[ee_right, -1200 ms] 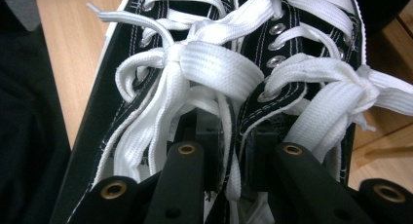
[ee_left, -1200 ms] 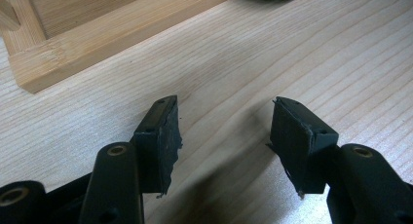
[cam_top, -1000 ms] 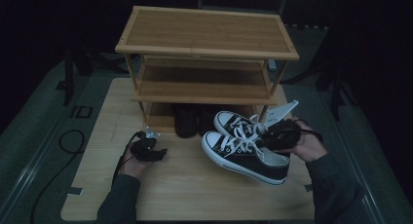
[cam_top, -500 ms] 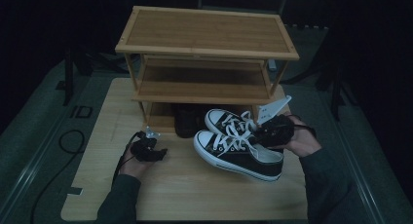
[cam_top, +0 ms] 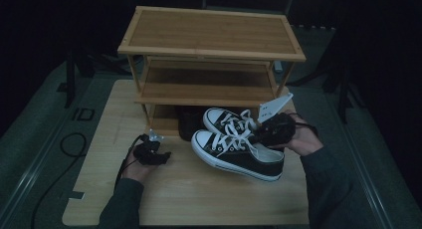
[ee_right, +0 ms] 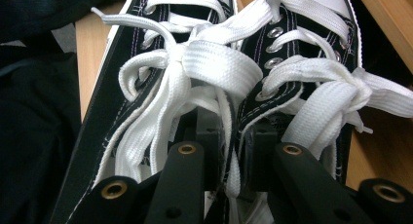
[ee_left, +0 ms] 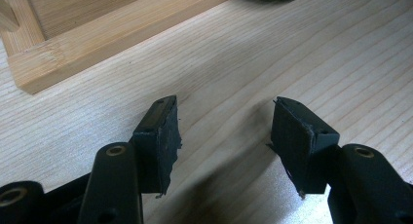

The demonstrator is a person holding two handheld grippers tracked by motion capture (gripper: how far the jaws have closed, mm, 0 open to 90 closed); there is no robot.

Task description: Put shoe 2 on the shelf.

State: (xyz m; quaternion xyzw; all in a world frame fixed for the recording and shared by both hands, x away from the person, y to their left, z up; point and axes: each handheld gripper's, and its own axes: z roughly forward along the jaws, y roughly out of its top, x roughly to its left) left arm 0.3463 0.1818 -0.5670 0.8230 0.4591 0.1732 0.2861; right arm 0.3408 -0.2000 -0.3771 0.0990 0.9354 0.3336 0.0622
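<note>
- Since a second ago, your right gripper [cam_top: 263, 131] has carried the pair of sneakers [cam_top: 239, 144] leftward across the table and closer to the shoe rack [cam_top: 211, 55]; your left gripper [cam_top: 149, 152] has kept its place.
- High view: the two black sneakers with white laces and white toe caps sit side by side in front of the rack's bottom shelf, toes pointing left. Your right hand [cam_top: 301, 139] holds its gripper at their heel end, with the grey plate sticking up behind. The far sneaker is just beside a dark thing [cam_top: 189, 122] on the bottom shelf. Your left gripper is well apart from the shoes, low over the wooden table [cam_top: 199, 199] near the rack's left leg.
- Left gripper view: the jaws stand wide apart with nothing between them, over bare table grain; the rack's wooden base rail [ee_left: 122, 34] crosses the top left.
- Right gripper view: the jaws are drawn close together, clamped on the inner collars of both sneakers [ee_right: 229, 78] where the two meet, with laces [ee_right: 214, 63] bunched just ahead of the pads. A dark sleeve [ee_right: 34, 112] shows at left.
</note>
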